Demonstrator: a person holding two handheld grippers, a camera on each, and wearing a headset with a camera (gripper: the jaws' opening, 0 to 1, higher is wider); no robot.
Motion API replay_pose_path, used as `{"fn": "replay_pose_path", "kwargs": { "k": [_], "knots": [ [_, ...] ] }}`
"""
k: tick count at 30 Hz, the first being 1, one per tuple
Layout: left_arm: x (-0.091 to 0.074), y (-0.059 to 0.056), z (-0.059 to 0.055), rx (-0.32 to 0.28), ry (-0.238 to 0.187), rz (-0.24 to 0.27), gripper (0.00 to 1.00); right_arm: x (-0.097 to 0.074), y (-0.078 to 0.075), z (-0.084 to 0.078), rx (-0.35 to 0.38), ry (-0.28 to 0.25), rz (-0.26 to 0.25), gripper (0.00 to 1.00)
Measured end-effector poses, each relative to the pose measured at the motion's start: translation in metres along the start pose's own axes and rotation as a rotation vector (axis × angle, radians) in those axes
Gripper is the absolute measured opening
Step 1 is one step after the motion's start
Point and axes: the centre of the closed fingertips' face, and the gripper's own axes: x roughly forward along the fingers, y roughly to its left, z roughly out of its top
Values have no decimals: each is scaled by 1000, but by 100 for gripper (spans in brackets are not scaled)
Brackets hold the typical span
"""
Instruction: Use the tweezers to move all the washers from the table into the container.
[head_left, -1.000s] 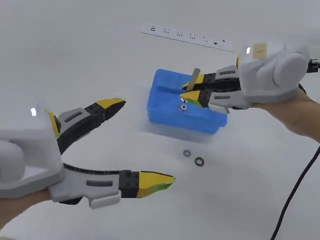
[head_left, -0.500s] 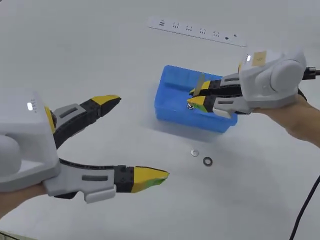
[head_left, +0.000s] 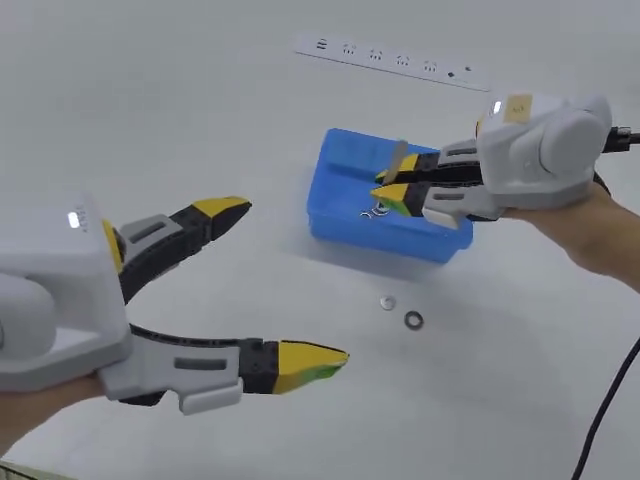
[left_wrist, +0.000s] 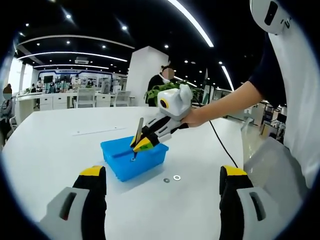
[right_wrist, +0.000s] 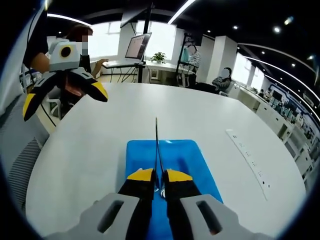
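The right gripper (head_left: 395, 190), jaws clamped on the tweezers (head_left: 393, 160), holds their tips down inside the blue container (head_left: 345, 150), while two washers (head_left: 413, 320) lie on the table (head_left: 200, 120) near its person-side wall and the left gripper (head_left: 282, 283) hangs wide apart.

Right gripper (right_wrist: 159, 176): seen at bottom centre, jaws clamped on tweezers (right_wrist: 157, 145).
Container (right_wrist: 186, 156): blue, set beneath the tweezers, centre.
Left gripper (right_wrist: 64, 99): seen upper left, jaws spread.

Blue container (head_left: 350, 228) holds a washer (head_left: 372, 212); tweezers (head_left: 394, 160) tilt above it; two washers (head_left: 413, 320) lie beside.
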Motion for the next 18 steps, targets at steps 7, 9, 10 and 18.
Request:
{"fn": "replay_pose_path", "kwargs": {
  "k": [7, 9, 10, 18],
  "knots": [
    [3, 11, 15, -9, -44, 19, 99, -7, 4, 11, -20, -7, -1, 8],
    [7, 14, 20, -1, -53, 19, 99, -8, 5, 14, -28, -7, 4, 8],
    [10, 17, 22, 13, -59, 20, 99, -8, 5, 15, -32, -7, 3, 8],
    [40, 35, 44, 92, -69, -5, 92, -10, 8, 16, -29, -4, 8, 8]
  ]
}}
